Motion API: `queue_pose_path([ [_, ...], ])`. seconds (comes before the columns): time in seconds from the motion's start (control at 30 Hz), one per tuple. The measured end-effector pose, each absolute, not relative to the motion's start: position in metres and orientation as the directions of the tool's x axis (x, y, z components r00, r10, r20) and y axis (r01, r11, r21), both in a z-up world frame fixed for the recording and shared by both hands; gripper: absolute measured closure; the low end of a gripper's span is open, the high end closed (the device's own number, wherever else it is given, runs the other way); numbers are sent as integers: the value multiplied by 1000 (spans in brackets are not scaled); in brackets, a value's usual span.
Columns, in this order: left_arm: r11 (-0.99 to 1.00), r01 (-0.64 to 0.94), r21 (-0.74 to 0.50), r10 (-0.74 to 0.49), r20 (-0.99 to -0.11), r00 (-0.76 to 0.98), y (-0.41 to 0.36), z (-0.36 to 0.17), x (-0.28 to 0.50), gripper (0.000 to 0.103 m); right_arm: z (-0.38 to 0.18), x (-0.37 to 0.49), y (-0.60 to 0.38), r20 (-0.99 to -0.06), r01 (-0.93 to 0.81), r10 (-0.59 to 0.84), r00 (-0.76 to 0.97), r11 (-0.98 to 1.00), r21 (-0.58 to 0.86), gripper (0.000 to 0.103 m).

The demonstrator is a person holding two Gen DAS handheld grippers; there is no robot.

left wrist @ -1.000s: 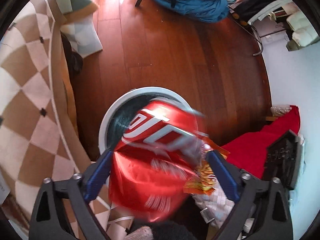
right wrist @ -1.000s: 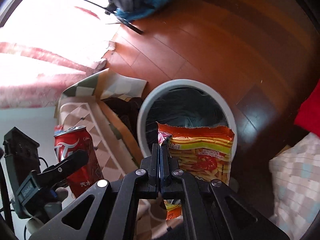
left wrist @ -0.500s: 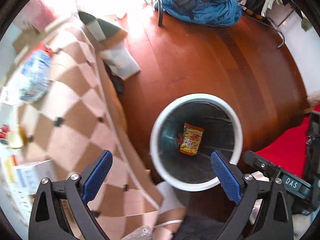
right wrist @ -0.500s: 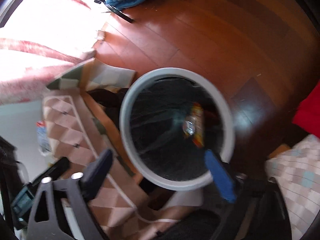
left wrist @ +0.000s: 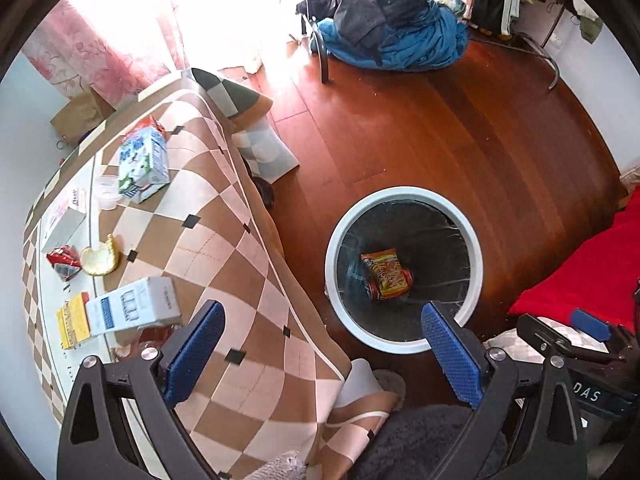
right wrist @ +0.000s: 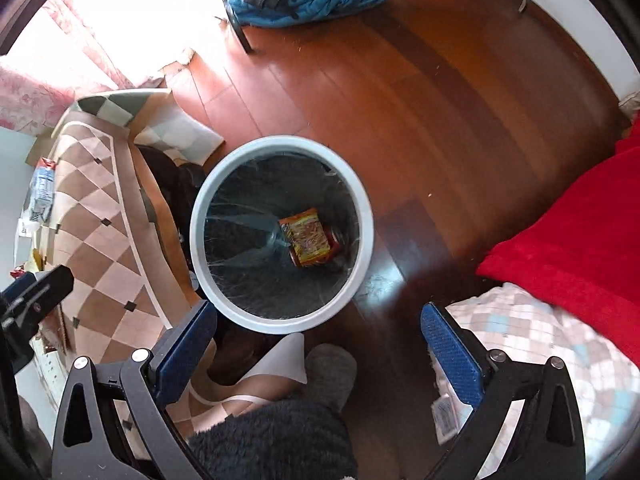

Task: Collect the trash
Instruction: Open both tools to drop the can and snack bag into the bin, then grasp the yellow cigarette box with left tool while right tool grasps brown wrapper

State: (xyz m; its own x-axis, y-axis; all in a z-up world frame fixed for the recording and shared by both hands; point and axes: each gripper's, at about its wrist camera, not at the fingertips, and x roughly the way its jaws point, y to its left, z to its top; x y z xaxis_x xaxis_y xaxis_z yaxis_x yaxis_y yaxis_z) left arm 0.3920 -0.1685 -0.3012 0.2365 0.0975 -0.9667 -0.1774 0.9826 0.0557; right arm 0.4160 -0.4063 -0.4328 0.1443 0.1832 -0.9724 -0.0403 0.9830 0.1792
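Observation:
A white-rimmed bin (left wrist: 476, 256) with a black liner stands on the wood floor; it also shows in the right wrist view (right wrist: 364, 200). An orange snack bag (left wrist: 385, 273) lies at its bottom on top of a red can (left wrist: 407, 277); the bag (right wrist: 307, 237) and the can (right wrist: 335, 236) show in the right wrist view too. My left gripper (left wrist: 322, 354) is open and empty, above the table edge and the bin. My right gripper (right wrist: 318, 354) is open and empty above the bin's near rim. On the table lie a milk carton (left wrist: 143, 160), a white box (left wrist: 134, 307) and a red wrapper (left wrist: 63, 260).
A table with a checked cloth (left wrist: 224, 280) stands left of the bin. A plastic cup (left wrist: 107, 192), a round foil piece (left wrist: 100, 258) and a yellow packet (left wrist: 73, 322) lie on it. A red blanket (right wrist: 580, 232) lies to the right. A blue clothes pile (left wrist: 396, 40) lies far back.
One second ago the left gripper held the red can and the right gripper the snack bag over the bin. Both opened; the can and bag now lie in the bin.

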Motion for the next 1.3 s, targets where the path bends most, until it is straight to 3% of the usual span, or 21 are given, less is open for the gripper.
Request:
queue_pose_path([
  [0.37, 981, -194, 29, 95, -936, 338, -165, -234, 356, 3, -354, 386, -403, -948, -70, 199, 248, 980, 187, 0],
  [0.53, 974, -228, 14, 104, -916, 387, -143, -194, 334, 3, -304, 369, -395, -910, -79, 286, 300, 958, 275, 0],
  [0.7, 949, -303, 92, 217, -887, 409, -86, -172, 292, 3, -271, 352, -354, -887, -148, 341, 311, 940, 309, 0],
  [0.83, 892, -407, 194, 339, -884, 321, -22, -197, 251, 3, -281, 340, -286, -891, -271, 390, 231, 906, 325, 0],
  [1.0, 816, -523, 247, 379, -911, 161, 53, -258, 201, 3, -318, 327, -173, -926, -491, 364, 97, 827, 274, 0],
  [1.3, 856, -331, 397, 449, -889, 94, 99, -321, 199, 3, -399, 309, -18, -993, -805, 80, 88, 593, -24, 0],
])
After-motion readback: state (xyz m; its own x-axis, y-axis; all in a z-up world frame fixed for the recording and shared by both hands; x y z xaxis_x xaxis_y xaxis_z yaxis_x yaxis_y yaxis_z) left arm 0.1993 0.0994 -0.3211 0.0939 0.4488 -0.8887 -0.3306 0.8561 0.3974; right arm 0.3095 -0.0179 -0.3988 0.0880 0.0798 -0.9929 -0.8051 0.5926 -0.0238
